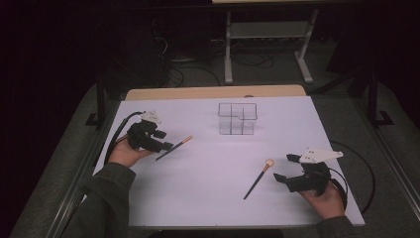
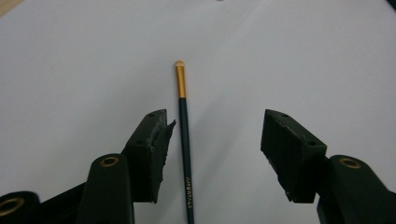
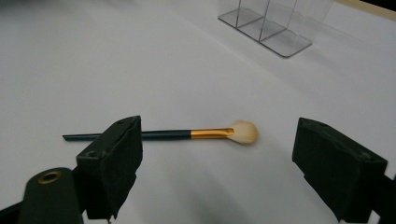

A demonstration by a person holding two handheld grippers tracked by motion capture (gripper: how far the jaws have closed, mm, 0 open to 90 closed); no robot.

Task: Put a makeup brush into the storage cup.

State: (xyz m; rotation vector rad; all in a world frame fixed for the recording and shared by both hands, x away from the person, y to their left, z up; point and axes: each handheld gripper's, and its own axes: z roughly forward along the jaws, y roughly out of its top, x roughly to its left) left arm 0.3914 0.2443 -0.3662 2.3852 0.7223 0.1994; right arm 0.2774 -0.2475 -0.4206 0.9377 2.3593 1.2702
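White counter (image 1: 208, 163) spreads broad and bare between both grippers, its edges well clear. Left gripper (image 2: 215, 135): jaws wide, slim gold-banded brush (image 2: 184, 135) lying between them, nearer one jaw. Right gripper (image 3: 217, 154): jaws wide, fluffy-tipped brush (image 3: 205, 133) crosswise just beyond them, clear organizer (image 3: 271, 28) farther off.

Brush (image 3: 159, 135) ferrule shiny gold metal; organiser (image 1: 237, 119) clear plastic.

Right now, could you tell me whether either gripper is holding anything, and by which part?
Nothing is held. The left gripper is open around the thin brush on the table; the right gripper is open near the fluffy brush.
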